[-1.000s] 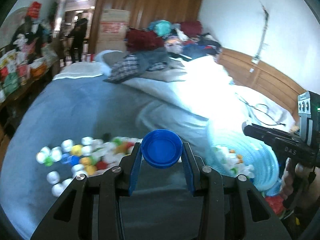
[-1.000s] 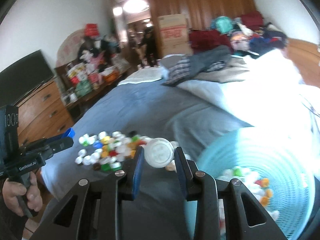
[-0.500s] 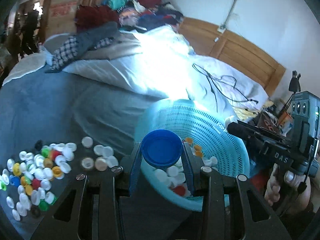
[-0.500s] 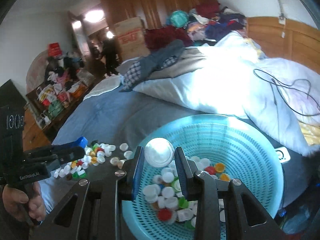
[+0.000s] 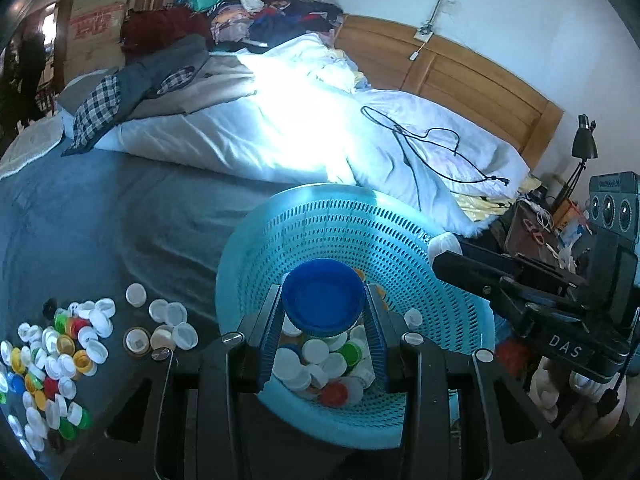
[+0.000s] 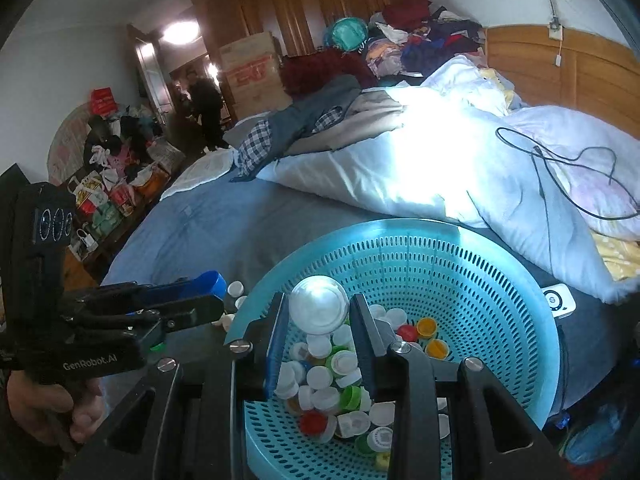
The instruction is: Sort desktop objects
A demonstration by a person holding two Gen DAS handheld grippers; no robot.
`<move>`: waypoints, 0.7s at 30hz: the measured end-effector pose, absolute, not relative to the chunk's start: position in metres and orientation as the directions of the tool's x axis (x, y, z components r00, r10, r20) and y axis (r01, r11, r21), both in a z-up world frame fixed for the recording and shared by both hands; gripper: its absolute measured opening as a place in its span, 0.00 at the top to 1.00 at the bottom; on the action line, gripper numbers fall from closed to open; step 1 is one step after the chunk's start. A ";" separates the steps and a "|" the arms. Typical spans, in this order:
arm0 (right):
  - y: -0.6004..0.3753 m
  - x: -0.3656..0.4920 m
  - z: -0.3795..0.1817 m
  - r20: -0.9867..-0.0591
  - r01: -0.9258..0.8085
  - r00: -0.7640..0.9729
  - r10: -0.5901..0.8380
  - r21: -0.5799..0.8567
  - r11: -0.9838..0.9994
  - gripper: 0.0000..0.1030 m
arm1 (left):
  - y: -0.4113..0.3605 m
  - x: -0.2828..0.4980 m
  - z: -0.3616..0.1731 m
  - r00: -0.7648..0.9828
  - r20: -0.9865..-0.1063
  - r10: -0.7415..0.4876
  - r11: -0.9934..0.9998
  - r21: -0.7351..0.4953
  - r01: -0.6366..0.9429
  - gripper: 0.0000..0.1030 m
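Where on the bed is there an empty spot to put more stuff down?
The bare grey-blue blanket is free between the loose bottle caps, the turquoise basket and the white duvet. It is crowded in the basket's bottom, full of caps, at the cap pile, and at the far end under heaped clothes.

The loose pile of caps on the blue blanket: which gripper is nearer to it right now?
Left. The left gripper, holding the blue cap, is over the basket's side next to the pile. The right gripper, holding the white cap, is farther across the basket.
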State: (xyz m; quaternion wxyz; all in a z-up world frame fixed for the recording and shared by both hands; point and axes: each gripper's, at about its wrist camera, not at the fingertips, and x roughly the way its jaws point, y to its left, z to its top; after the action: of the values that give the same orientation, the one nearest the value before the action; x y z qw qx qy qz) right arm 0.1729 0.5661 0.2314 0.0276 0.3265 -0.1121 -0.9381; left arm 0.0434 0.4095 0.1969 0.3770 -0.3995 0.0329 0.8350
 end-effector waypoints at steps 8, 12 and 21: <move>0.570 0.177 0.233 -0.594 -0.051 -0.798 -0.102 0.235 -0.971 0.31 | 0.389 0.046 0.207 -0.481 -0.659 0.578 -0.752 -0.203 -0.627 0.37; 0.553 0.177 0.238 -0.579 -0.003 -0.804 -0.135 0.232 -0.973 0.31 | 0.349 0.040 0.200 -0.537 -0.647 0.542 -0.798 -0.196 -0.569 0.37; 0.469 0.175 0.236 -0.550 0.188 -0.799 -0.243 0.156 -0.970 0.23 | 0.149 0.048 0.122 -0.653 -0.706 0.272 -0.959 -0.140 -0.248 0.37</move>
State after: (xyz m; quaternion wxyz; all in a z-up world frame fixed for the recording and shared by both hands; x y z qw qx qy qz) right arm 0.1753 0.4693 0.2356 0.1139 0.2961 -0.0467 -0.9472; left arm 0.0485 0.1489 0.1220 0.1430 -0.3910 -0.0157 0.9091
